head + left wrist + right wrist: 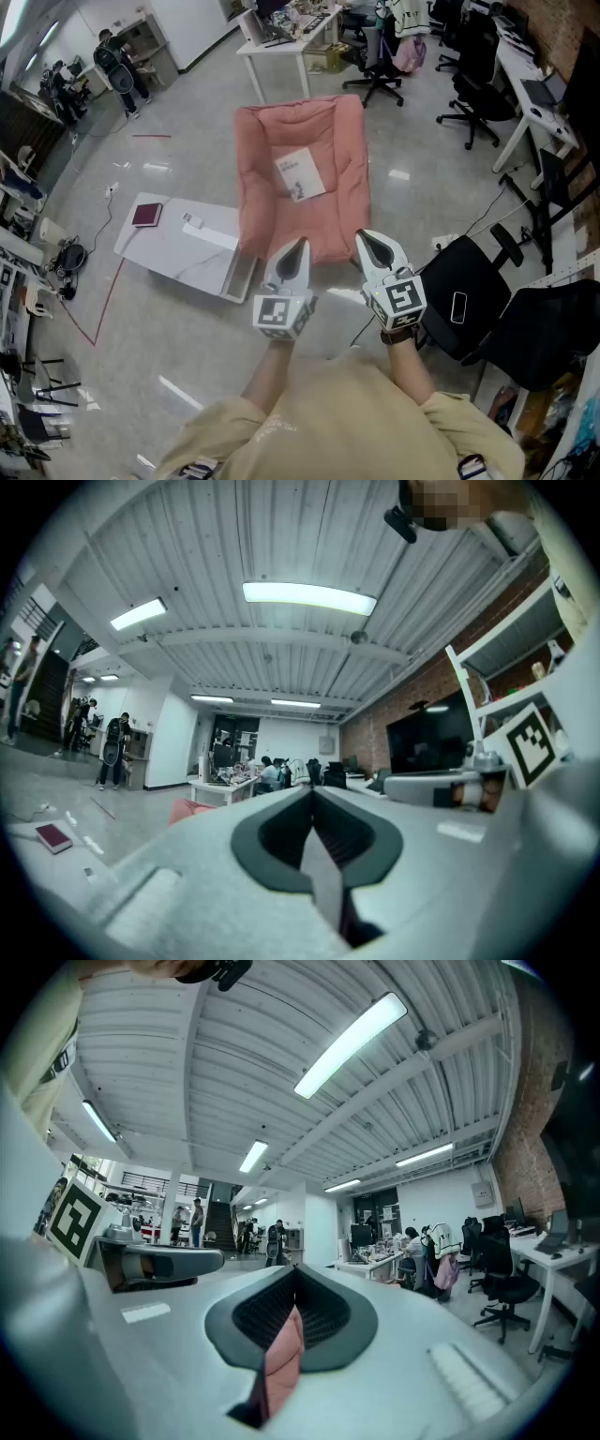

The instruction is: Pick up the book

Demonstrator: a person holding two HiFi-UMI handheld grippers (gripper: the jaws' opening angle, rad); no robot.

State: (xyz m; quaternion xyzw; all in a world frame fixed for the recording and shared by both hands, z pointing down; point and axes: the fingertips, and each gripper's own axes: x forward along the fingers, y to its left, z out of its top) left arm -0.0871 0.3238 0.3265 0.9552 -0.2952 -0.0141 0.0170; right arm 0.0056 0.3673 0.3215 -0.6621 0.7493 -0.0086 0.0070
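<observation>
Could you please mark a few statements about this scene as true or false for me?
1. The white book lies on the pink cushion. True.
2. The right tool grips the white book. False: it is shut on nothing and is apart from the book.
3. A dark red notebook lies on the white board to the left of the cushion. True.
4. The left tool has its jaws wide apart. False: its jaws are together with nothing between them.
</observation>
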